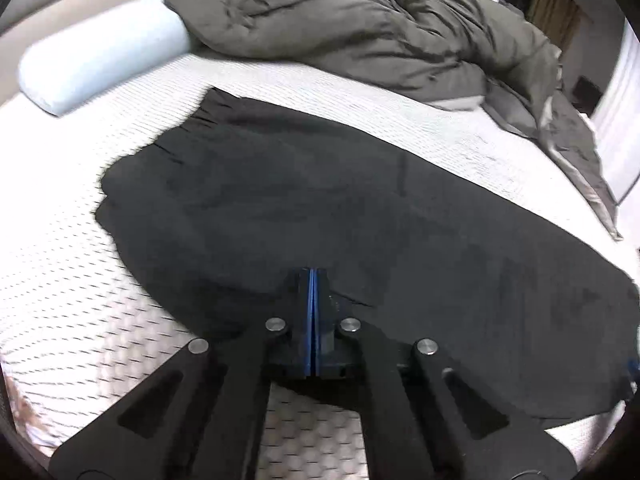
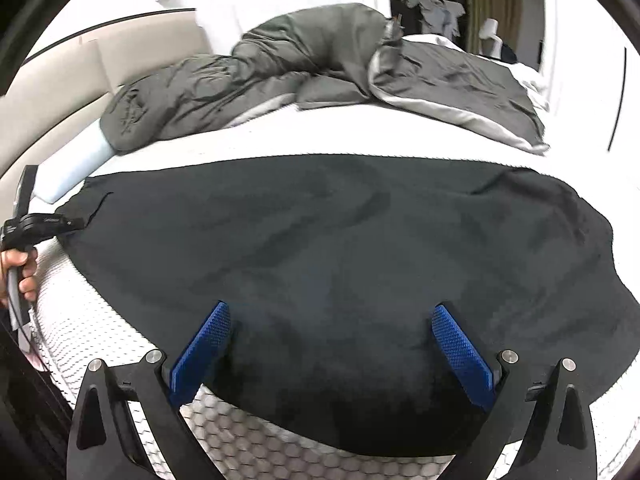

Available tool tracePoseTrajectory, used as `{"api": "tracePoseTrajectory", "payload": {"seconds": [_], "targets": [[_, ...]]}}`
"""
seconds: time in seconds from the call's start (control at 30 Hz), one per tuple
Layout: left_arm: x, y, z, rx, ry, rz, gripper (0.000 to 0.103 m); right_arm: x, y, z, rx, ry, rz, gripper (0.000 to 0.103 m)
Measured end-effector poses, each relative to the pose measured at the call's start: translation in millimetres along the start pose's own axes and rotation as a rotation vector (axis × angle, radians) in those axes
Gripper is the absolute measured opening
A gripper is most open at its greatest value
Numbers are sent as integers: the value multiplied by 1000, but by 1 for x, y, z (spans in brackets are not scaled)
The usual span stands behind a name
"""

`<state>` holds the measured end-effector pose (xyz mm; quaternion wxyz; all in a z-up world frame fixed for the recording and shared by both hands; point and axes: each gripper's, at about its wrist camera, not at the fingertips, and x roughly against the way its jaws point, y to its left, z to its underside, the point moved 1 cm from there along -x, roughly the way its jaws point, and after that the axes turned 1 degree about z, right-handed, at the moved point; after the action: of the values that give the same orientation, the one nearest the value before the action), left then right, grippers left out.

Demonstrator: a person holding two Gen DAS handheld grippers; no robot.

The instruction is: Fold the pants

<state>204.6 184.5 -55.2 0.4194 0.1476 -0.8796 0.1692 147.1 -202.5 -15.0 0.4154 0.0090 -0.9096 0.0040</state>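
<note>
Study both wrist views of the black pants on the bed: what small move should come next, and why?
Probably close the right gripper on the pants. Its blue pads stand wide open over the near edge, while the left gripper looks already shut on the cloth, so a lift needs both.

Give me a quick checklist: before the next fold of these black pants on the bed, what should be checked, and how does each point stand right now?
1. Left gripper shut: ok, its blue pads meet at the pants' near edge.
2. Cloth really pinched by the left gripper: cannot tell; the dark fabric hides any fold between the pads.
3. Right gripper ready: not ok for lifting yet; its jaws stand wide open over the near edge of the pants, gripping nothing.
4. Pants lie flat: mostly ok, only shallow wrinkles.
5. Room on the mattress: ok; the duvet and pillow lie beyond the pants, not touching them.
</note>
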Motion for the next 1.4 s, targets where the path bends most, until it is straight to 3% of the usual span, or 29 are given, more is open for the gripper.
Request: {"api": "tracePoseTrajectory", "payload": {"seconds": [0.1,0.23,0.27,0.3,0.37,0.4,0.43,0.53,0.6,0.67,0.8,0.93,1.1,1.23,1.3,1.33,1.4], "targets": [[-2,19,-2,57,15,-2,0,5,12,-2,28,-20,-24,103],[1,23,-4,80,27,57,0,7,19,-3,51,-31,-51,103],[4,19,-3,84,35,90,4,5,21,-3,46,-21,-60,103],[4,14,-3,83,41,125,10,3,20,-3,33,-6,-72,103],[5,1,-3,58,46,180,56,-3,16,-2,-6,27,-96,103],[6,-1,-2,50,41,171,64,-8,12,-2,-26,47,-93,103],[5,-1,-2,51,41,141,67,-12,10,-2,-40,60,-78,103],[0,7,-2,106,50,136,66,-17,7,-2,-51,71,-64,103],[-4,12,-2,152,46,147,59,-18,9,-4,-51,68,-68,103],[-9,11,-4,141,51,105,48,-18,15,-4,-42,65,-78,103],[-1,16,1,176,66,176,47,-22,28,-6,-15,69,-109,103],[10,4,15,115,83,222,48,-27,36,-5,15,97,-128,103],[14,-12,26,107,114,306,48,-33,60,-5,70,115,-155,102],[9,-15,30,118,125,286,48,-33,77,-5,74,116,-193,102],[5,-17,29,118,117,256,40,-34,85,-4,88,120,-188,102],[4,-18,29,117,113,232,28,-35,88,-4,95,119,-177,101],[3,-18,29,109,101,202,20,-40,95,-4,125,126,-134,88]]}}
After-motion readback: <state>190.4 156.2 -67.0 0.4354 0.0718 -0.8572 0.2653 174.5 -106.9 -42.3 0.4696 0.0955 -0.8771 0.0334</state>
